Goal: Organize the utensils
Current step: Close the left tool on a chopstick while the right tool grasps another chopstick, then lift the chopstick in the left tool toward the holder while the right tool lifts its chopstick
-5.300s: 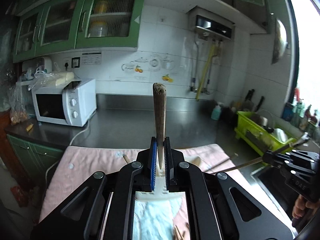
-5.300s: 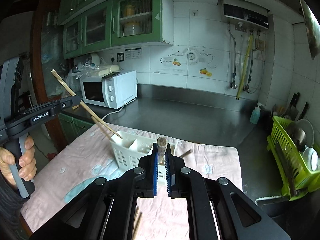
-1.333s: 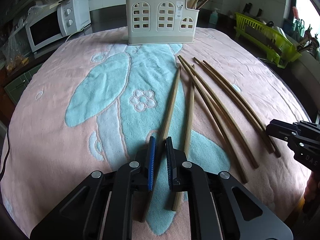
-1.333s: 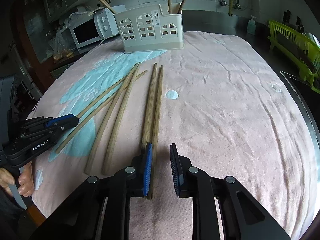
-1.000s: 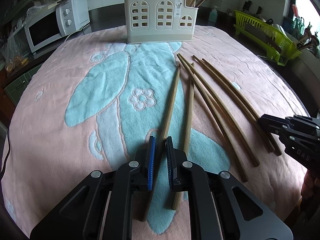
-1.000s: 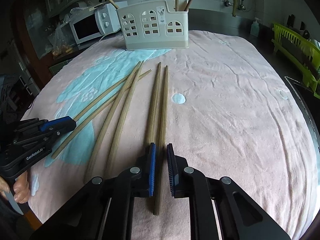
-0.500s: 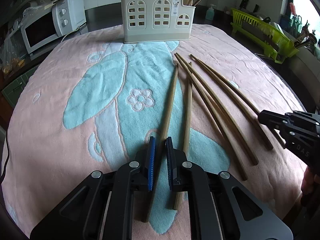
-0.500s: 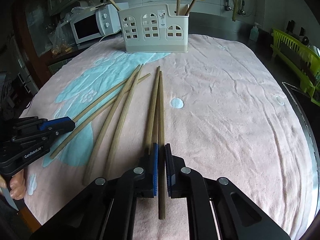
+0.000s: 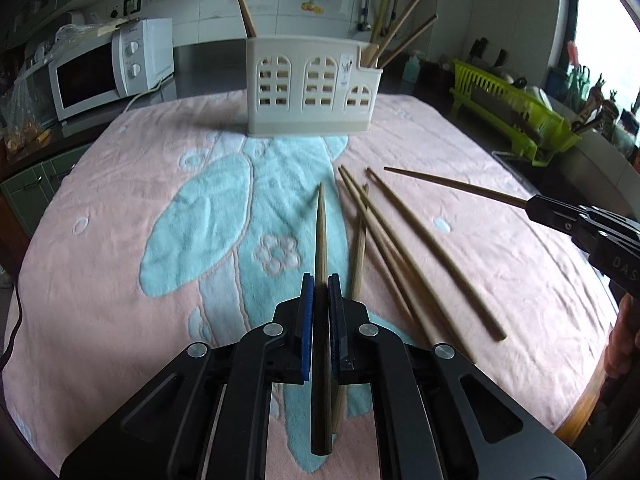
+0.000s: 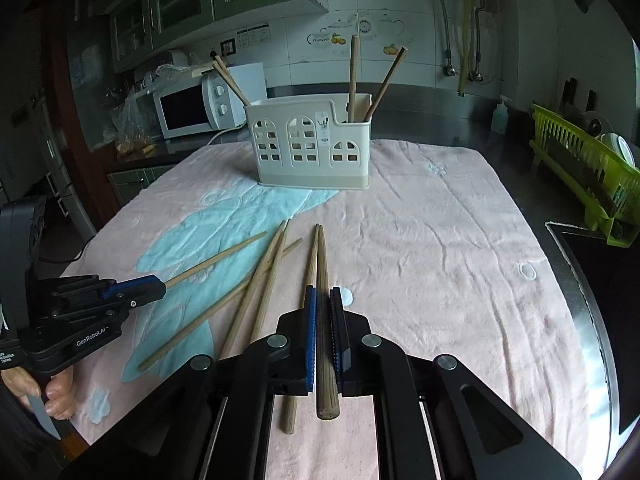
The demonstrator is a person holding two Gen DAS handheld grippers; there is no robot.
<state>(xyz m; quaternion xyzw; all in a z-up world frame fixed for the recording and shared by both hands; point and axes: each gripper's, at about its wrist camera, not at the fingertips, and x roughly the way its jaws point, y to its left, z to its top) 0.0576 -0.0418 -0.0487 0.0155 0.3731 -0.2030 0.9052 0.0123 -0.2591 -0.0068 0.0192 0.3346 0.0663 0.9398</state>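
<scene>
The left tongs [image 9: 321,286] were closed tight on one wooden chopstick [image 9: 320,232], and its thin end pointed away toward the white holder [image 9: 312,92]. That stick was lifted off the pink and blue towel [image 9: 120,208] that covered the surface. The right tongs [image 10: 323,300] were closed tight on another chopstick [image 10: 321,264], which was also held up above the towel with its thick end near the camera. In the left view, the right tongs showed at the far right edge with that stick poking out toward the middle of the towel. In the right view, the left tongs showed at the left edge, with a hand [image 10: 56,392] under them and a stick reaching out over the blue part of the towel. Four more loose chopsticks [image 9: 400,248] lay on the towel between the two tongs, close together and crossing a little. The white holder stood upright at the far end of the towel, with little arched windows in its front. A few chopsticks already stood in it, some at its left end and some at its right end, and they leaned. A white microwave [image 9: 104,68] sat behind on the left, and a green dish rack [image 9: 516,120] sat on the right.
</scene>
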